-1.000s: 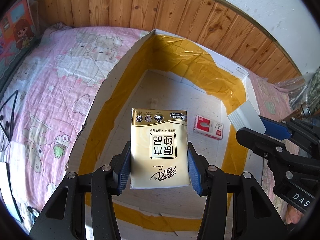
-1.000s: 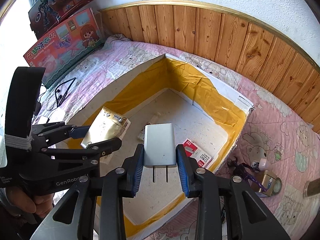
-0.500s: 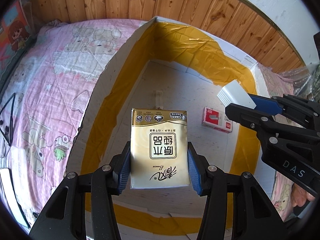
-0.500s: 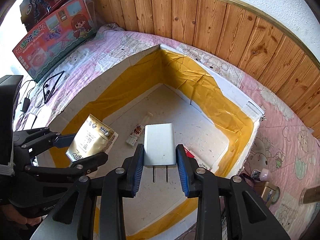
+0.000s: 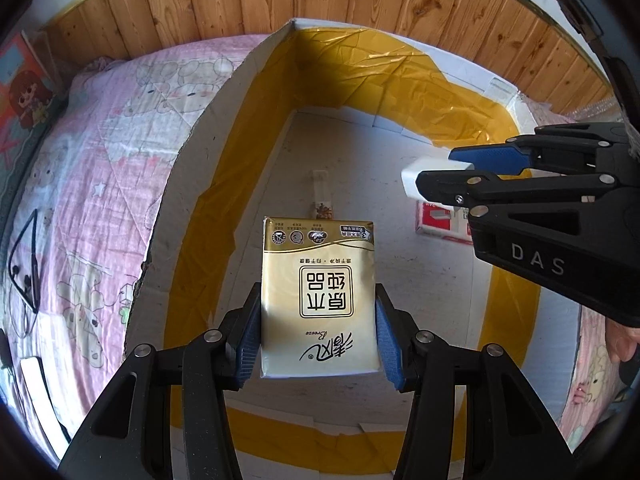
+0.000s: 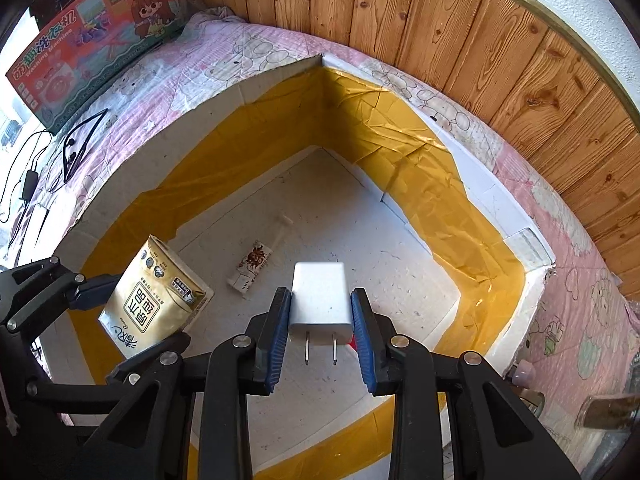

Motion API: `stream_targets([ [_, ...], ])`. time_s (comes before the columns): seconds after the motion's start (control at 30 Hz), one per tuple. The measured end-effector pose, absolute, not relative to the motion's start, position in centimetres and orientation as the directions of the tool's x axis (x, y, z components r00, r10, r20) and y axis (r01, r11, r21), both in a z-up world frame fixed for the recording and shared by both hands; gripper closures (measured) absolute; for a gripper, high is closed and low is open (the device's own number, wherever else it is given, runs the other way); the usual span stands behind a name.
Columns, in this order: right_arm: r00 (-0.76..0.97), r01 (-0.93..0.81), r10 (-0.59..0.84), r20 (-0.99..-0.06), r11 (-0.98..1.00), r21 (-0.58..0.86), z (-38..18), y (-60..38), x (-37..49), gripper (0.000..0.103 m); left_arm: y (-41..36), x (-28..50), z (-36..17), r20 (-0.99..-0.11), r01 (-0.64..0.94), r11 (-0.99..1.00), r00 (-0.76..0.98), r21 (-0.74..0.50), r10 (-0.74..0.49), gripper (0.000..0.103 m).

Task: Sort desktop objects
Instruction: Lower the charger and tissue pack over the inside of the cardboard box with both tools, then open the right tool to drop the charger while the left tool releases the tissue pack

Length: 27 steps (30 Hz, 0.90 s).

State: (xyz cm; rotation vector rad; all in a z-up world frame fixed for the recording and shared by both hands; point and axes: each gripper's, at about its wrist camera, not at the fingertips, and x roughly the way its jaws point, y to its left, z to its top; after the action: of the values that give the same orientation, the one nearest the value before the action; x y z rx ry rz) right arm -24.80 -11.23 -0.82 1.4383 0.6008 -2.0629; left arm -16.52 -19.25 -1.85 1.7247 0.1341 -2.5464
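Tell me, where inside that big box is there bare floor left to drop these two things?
Bare floor lies toward the far corner of the box, beyond the small sachet, and along its right wall. It is crowded nearer by: the sachet, the red packet, and both grippers holding the tissue pack and charger.

"DAS" on the right gripper (image 5: 436,168); "Breeze" on the tissue pack (image 5: 318,300); perhaps "Washing Machine" on the toy box (image 6: 92,36).

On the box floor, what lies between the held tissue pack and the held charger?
In the right wrist view, a small brown-printed sachet lies on the floor between tissue pack and charger.
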Motion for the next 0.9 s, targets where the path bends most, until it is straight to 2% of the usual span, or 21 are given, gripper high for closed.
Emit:
stream_targets([
  [0.9, -0.236, 0.671, -0.076, -0.969, -0.734, -0.106, -3.2, -14.5, -27.2, 0.071, -19.5, -16.7, -2.5, -0.946, 0.104, -0.993, -0.324, -0.055, 0.019, 0.048],
])
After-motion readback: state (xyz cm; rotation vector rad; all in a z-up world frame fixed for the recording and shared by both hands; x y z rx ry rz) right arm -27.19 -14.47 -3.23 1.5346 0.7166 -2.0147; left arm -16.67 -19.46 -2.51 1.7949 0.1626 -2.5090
